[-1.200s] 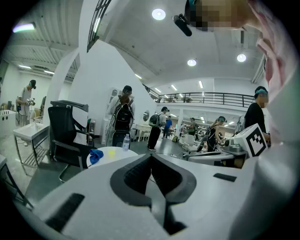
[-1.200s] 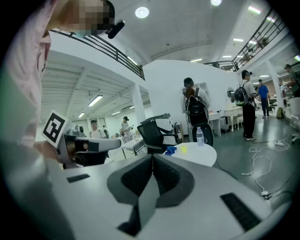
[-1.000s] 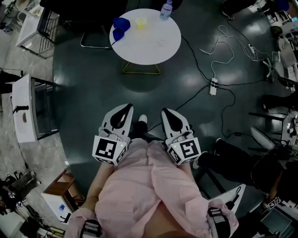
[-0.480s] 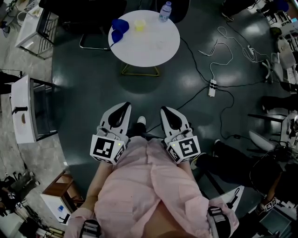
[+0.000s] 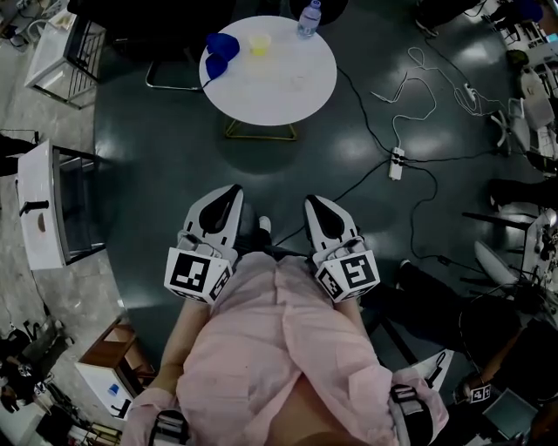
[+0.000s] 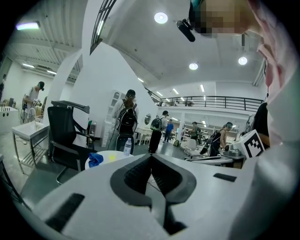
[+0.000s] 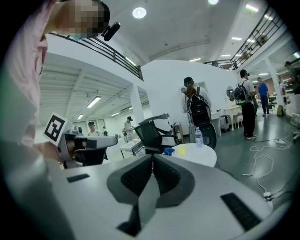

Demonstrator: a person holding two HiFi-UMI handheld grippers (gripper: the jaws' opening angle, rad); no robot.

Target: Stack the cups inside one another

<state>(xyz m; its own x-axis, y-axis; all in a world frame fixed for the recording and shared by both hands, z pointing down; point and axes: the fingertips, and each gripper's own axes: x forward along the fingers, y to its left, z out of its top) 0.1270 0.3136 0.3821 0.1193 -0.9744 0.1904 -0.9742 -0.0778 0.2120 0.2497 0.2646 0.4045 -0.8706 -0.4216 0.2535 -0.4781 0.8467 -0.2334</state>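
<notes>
The blue cups (image 5: 221, 48) are seen at about 10 o'clock on a round white table (image 5: 288, 83), close to its edge. They appear as two blue shapes pressed together, and how they lie cannot be told. A small, pale yellow cup (image 5: 259, 43) is set upright just beside them, near 12 o'clock on the tabletop. A clear water bottle (image 5: 309, 17) is stood at 1 o'clock, at the far rim. A black chair (image 6: 65, 138) is placed behind the table on its left.

The table is found at 12 o'clock from the grippers and well apart from them, with a stretch of dark floor (image 5: 174, 157) between. A power strip (image 5: 397, 163) and loose cables (image 5: 410, 91) are spread over the floor at about 2 o'clock, and a white cabinet (image 5: 39, 205) is set at 9 o'clock.

The left gripper (image 5: 234, 190) and the right gripper (image 5: 312, 202) are held side by side, close against a pink shirt (image 5: 279, 348), both pointed towards the table. The jaws of each are pressed together, with nothing between them.
</notes>
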